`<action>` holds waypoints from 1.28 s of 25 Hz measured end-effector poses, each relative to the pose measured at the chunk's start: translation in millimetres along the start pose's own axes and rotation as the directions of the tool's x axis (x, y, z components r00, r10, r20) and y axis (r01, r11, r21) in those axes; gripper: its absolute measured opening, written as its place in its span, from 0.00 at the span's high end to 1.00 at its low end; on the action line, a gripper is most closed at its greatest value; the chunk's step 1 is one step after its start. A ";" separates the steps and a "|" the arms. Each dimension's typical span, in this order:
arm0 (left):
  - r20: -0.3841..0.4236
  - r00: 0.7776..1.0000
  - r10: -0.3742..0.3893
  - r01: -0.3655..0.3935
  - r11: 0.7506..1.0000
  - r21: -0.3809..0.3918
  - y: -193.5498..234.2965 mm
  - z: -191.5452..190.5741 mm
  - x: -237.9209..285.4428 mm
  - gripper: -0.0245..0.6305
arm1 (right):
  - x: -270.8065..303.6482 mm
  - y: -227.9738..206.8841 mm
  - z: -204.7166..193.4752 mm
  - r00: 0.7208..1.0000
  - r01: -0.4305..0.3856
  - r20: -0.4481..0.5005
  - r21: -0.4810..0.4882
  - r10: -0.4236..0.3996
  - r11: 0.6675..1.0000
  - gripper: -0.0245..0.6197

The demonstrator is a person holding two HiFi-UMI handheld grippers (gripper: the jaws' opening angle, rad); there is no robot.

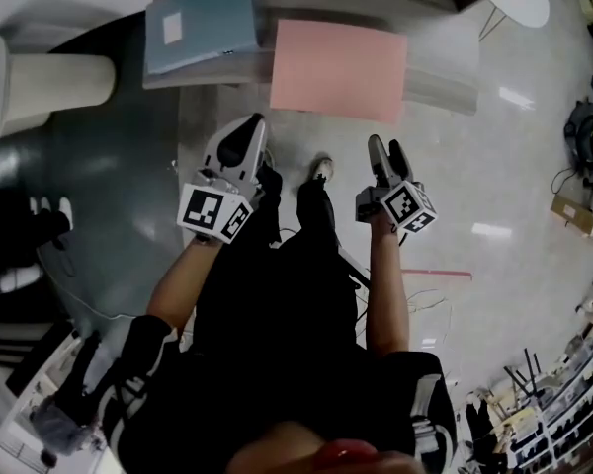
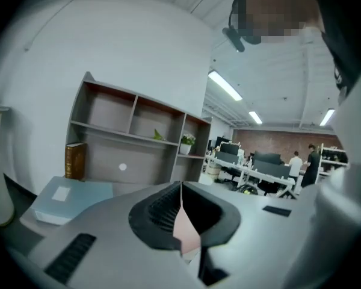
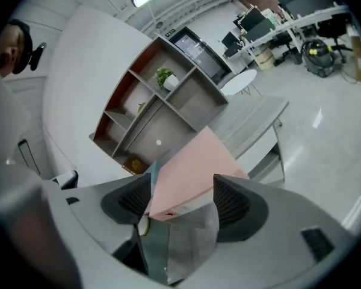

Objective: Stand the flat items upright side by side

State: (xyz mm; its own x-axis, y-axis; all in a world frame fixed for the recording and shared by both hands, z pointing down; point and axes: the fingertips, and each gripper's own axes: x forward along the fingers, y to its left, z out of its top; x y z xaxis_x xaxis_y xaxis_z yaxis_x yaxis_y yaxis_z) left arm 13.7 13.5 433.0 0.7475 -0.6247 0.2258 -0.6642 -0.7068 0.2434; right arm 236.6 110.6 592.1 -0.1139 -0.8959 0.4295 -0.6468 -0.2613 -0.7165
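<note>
Desk (image 1: 441,79) at top holds pink folder (image 1: 338,69), blue folder (image 1: 200,23). My left gripper (image 1: 253,128) is clenched empty, right gripper (image 1: 385,148) released.

In the head view, the bare floor (image 1: 494,196) across the middle and right of the frame lies open right up to the near edge of the table (image 1: 445,85). At the left edge a white cylinder (image 1: 54,82) narrows the way in. Along the upper edge the table top is filled by a blue folder (image 1: 200,23) at upper left and a pink folder (image 1: 338,69) in the upper middle that juts over the near edge, leaving a thin strip between them and bare top only to the right. In the left gripper view a shelf unit (image 2: 138,137) closes the far side of the table, and its lower bay seems free beyond a brown book (image 2: 75,160) at the left.
</note>
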 end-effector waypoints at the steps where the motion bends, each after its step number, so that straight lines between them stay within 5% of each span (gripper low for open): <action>1: 0.029 0.999 -0.020 0.021 1.000 -0.007 -6.8 10.7 -4.5 0.92 | 1.2 2.5 -8.5 1.000 -0.010 -0.016 0.026 0.010 1.000 0.44; 5: 0.077 0.994 -0.071 0.075 0.996 -0.038 -20.7 29.7 -18.0 0.92 | 13.6 0.0 -43.0 0.999 -0.023 -0.039 0.188 0.031 0.982 0.44; 10: 0.080 0.992 -0.099 0.104 0.992 -0.066 -20.1 27.8 -26.0 0.92 | 40.3 -20.3 -76.1 0.996 -0.084 0.050 0.451 0.069 0.888 0.44; 16: 0.057 0.991 -0.121 0.126 0.986 -0.110 -11.4 10.5 -38.8 0.92 | 77.1 -25.6 -96.4 0.984 -0.164 0.153 0.536 0.096 0.828 0.44; 26: 0.020 0.990 -0.137 0.138 0.980 -0.144 3.1 -7.8 -65.5 0.92 | 122.4 -37.0 -94.4 0.969 -0.175 0.244 0.601 0.029 0.780 0.38; 32: -0.001 0.992 -0.128 0.126 0.980 -0.153 14.4 -15.0 -74.7 0.92 | 140.9 -35.0 -87.6 0.964 -0.185 0.265 0.601 0.025 0.778 0.38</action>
State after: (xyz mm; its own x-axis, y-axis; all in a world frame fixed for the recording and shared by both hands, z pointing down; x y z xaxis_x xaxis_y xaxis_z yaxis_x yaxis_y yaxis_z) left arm -51.8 54.9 433.8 0.8264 -0.5286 0.1941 -0.5577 -0.7208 0.4117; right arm 177.1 25.1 725.9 0.0739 -0.9652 0.2508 -0.0291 -0.2535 -0.9669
